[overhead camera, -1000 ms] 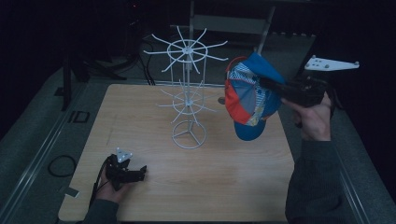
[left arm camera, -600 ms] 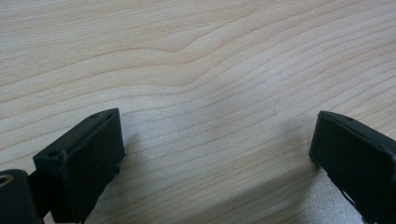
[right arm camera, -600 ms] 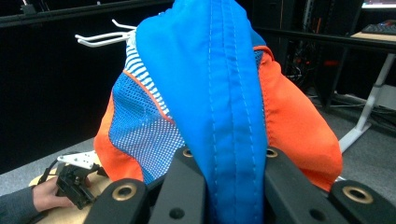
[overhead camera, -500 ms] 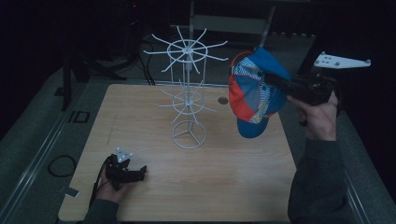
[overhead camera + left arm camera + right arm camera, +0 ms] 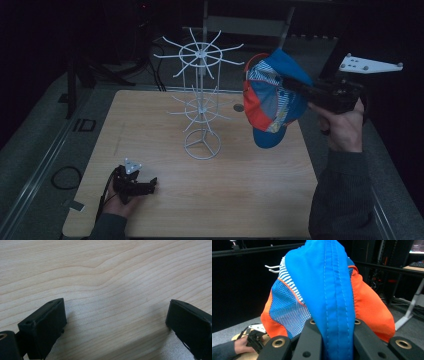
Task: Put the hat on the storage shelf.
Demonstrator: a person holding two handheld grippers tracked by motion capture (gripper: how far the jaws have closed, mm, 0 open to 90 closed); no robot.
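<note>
Where pinched in the right claw (image 5: 333, 340), a blue-orange, apparently mesh-panelled cap (image 5: 329, 290).

cap (image 5: 272, 100): we see blue, orange-red panels, blue mesh dotted white, and a white-and-blue striped patch; the brim is blue.
cap seam (image 5: 334, 290): we read it as bright blue with lighter stitching lines.
rack (image 5: 200, 105): we see white wire throughout.
table (image 5: 150, 130): pale wood with wavy grain, by our look.
right gripper (image 5: 300, 90): we note black, with a white-grey plate.
left gripper (image 5: 150, 184): black, as we see it.
sleeve (image 5: 340, 200): we see dark grey.
</note>
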